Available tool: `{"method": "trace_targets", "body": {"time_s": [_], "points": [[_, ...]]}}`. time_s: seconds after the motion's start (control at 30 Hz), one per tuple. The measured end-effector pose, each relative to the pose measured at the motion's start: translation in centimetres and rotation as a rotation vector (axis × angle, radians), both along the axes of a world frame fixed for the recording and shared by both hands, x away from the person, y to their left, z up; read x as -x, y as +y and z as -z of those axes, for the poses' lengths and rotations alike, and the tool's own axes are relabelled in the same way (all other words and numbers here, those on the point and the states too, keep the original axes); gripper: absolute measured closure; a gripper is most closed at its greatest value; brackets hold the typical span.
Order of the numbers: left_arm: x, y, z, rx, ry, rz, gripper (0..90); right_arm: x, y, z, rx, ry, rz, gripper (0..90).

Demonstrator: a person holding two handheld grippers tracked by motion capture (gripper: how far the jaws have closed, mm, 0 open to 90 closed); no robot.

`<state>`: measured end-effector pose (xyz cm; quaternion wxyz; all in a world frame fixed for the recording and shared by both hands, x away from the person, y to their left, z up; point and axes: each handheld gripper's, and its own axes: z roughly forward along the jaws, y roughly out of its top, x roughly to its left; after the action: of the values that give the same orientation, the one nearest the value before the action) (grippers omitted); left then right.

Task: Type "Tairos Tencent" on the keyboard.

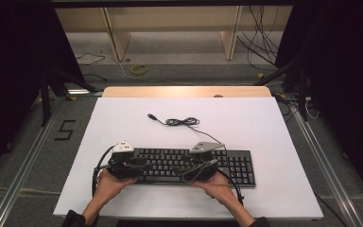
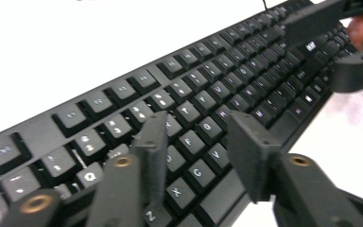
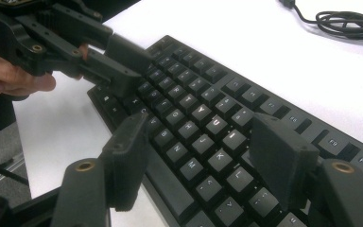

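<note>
The keyboard [image 1: 189, 165] spans the near middle of the bench [image 1: 264, 123]. Behind the keyboard, its coiled cable [image 1: 182, 122] and plug lie in the way. Left, right and far behind the keyboard, the white surface lies open for passage.

White tabletop [image 1: 264, 142] sits on a wooden table whose bare edge [image 1: 184, 91] shows along the far side. Grey floor all round. A black mark shaped like a 5 [image 1: 64, 129] lies on the floor to the left of the table. Metal rails run along the floor on both sides, left [image 1: 21, 175] and right [image 1: 328, 170]. A black stand leg [image 1: 44, 97] rises near the far left corner. Beyond the table, a yellow coil [image 1: 139, 69] lies on the floor, just before a pale wooden frame [image 1: 116, 35] with upright legs. Loose black cables [image 1: 260, 40] hang and trail at the far right. Dark drapes close both sides.
</note>
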<state>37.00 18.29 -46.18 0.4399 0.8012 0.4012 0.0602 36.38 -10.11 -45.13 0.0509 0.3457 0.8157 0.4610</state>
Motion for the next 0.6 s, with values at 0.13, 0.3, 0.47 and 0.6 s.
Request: {"method": "trace_targets", "body": {"time_s": [0.13,0.3,0.47,0.6], "points": [[-0.3,0.3,0.1,0.006,0.005,-0.023,47.4,0.0,0.0,0.0,-0.002,0.0,-0.001,39.2],[-0.6,0.7,-0.1,0.015,-0.003,-0.057,41.3,0.0,0.0,0.0,-0.003,0.0,-0.002,39.0],[-0.9,0.9,-0.1,0.013,-0.008,-0.075,39.6,0.0,0.0,0.1,-0.001,0.001,-0.005,39.0],[-1.2,1.1,-0.1,0.005,0.0,-0.085,39.3,0.0,0.1,0.1,-0.004,0.0,-0.006,39.0]]}}
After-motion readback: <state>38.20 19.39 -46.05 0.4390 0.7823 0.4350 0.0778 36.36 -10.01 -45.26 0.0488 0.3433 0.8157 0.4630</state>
